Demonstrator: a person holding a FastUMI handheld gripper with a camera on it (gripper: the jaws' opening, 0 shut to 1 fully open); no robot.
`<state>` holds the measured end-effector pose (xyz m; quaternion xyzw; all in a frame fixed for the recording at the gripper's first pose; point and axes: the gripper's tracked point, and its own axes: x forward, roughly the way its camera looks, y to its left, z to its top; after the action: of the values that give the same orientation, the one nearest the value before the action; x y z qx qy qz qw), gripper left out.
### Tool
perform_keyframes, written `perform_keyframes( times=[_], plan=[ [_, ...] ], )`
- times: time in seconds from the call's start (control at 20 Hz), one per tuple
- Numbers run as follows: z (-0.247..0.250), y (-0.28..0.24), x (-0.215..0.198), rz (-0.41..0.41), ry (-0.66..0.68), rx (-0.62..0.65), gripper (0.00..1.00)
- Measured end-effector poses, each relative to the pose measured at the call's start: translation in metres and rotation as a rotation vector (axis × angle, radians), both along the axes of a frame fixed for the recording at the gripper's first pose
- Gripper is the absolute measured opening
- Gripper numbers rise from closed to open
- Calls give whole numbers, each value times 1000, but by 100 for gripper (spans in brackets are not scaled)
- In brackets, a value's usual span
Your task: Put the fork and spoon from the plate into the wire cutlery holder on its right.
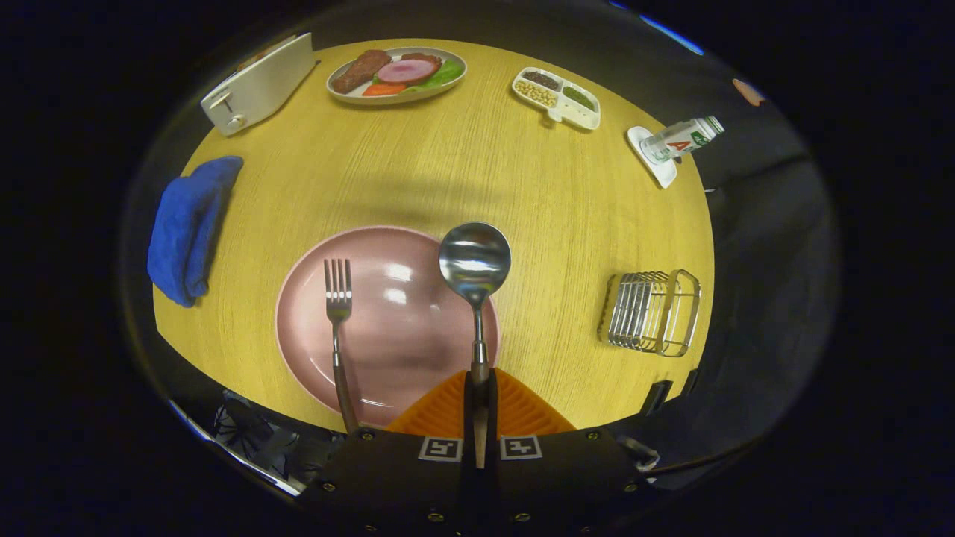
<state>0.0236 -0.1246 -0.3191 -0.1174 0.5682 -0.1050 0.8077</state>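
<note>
**Currently: spoon in the grip, holder off to the right**

The gripper (478, 406) has its fingers closed on the handle of the spoon (475, 262). The spoon's long axis runs straight ahead from the fingers, bowl foremost, and appears lifted above the right edge of the pink plate (388, 328). The fork (338, 313) lies on the plate's left half, tines pointing away, roughly parallel to the spoon, its handle reaching back beside the fingers. The wire cutlery holder (653, 312) stands on the table (462, 171) to the right of the plate, well apart from the spoon. Judgement: the coming move is a rightward carry, and the spoon probably needs tipping from level to drop between the wires.
</note>
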Motion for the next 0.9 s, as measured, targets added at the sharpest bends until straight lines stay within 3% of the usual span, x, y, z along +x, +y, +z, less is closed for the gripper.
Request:
perform_keyframes(
  times=[0.45,0.9],
  plan=[
    [51,-63,-19,-202,-55,-36,5],
    [61,-119,-43,-394,-35,-12,4]
  ],
)
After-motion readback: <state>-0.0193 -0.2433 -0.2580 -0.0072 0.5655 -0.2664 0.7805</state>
